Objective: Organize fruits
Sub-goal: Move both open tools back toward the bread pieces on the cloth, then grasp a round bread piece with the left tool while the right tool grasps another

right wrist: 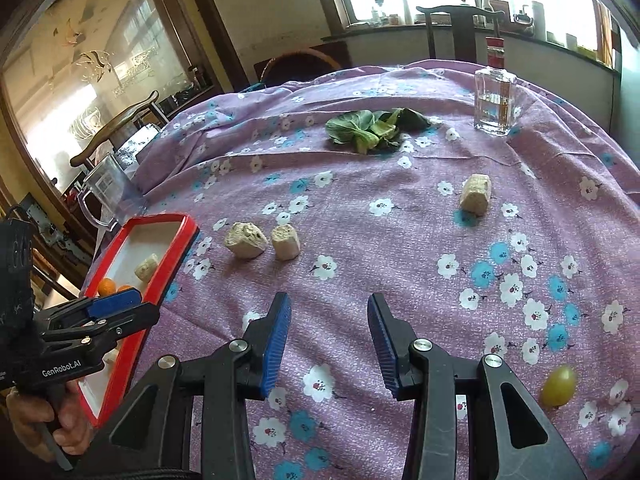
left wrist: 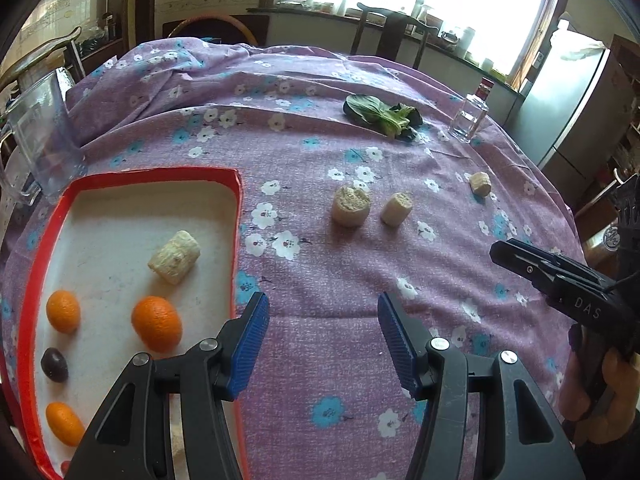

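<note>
A red-rimmed white tray (left wrist: 236,216) lies at the left and holds three small oranges (left wrist: 156,323), a dark plum (left wrist: 54,364) and a corn cob piece (left wrist: 174,257). My left gripper (left wrist: 322,332) is open and empty beside the tray's right edge. Three corn cob pieces (left wrist: 351,205) (left wrist: 397,209) (left wrist: 480,184) lie on the purple floral cloth. My right gripper (right wrist: 329,336) is open and empty over the cloth. A green grape (right wrist: 558,385) lies to its right. The tray also shows in the right wrist view (right wrist: 168,268).
A leafy green (left wrist: 380,114) and a glass bottle with a red cap (right wrist: 494,92) stand at the far side. A clear plastic jug (left wrist: 36,136) stands behind the tray. Chairs surround the round table.
</note>
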Tool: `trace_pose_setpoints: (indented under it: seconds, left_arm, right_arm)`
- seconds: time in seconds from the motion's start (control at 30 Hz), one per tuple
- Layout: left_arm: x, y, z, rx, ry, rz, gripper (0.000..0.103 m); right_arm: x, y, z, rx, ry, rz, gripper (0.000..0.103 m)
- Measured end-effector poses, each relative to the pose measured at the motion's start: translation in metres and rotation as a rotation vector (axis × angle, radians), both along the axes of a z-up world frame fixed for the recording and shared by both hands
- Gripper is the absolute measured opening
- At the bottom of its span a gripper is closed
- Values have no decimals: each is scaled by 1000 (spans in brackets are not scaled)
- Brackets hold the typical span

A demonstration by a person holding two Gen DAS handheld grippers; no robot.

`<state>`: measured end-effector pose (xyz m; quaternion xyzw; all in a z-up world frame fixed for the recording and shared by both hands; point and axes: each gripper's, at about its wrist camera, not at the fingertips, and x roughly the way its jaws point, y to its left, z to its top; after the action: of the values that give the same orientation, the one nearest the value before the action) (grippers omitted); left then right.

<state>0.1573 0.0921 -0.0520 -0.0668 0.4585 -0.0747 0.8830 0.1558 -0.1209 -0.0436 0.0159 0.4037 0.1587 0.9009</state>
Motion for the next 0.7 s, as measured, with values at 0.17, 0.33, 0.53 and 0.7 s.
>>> trace_pose_setpoints:
  seconds: [0.17, 0.33, 0.53, 0.7]
  left_arm:
    - [18, -14, -8, 16, 7, -24, 56]
    - [39, -24, -17, 26, 19, -31, 56]
    - [68, -29, -28, 28, 32, -26, 56]
    - [89, -35, -36, 37, 32, -29, 55]
  right_arm:
    - [9, -9, -4, 0, 6, -18, 42]
    - [22, -26, -8, -2, 15, -60, 42]
    - [47, -50, -11, -18, 16, -136, 42]
    - [73, -63, -10, -35, 8, -186, 42]
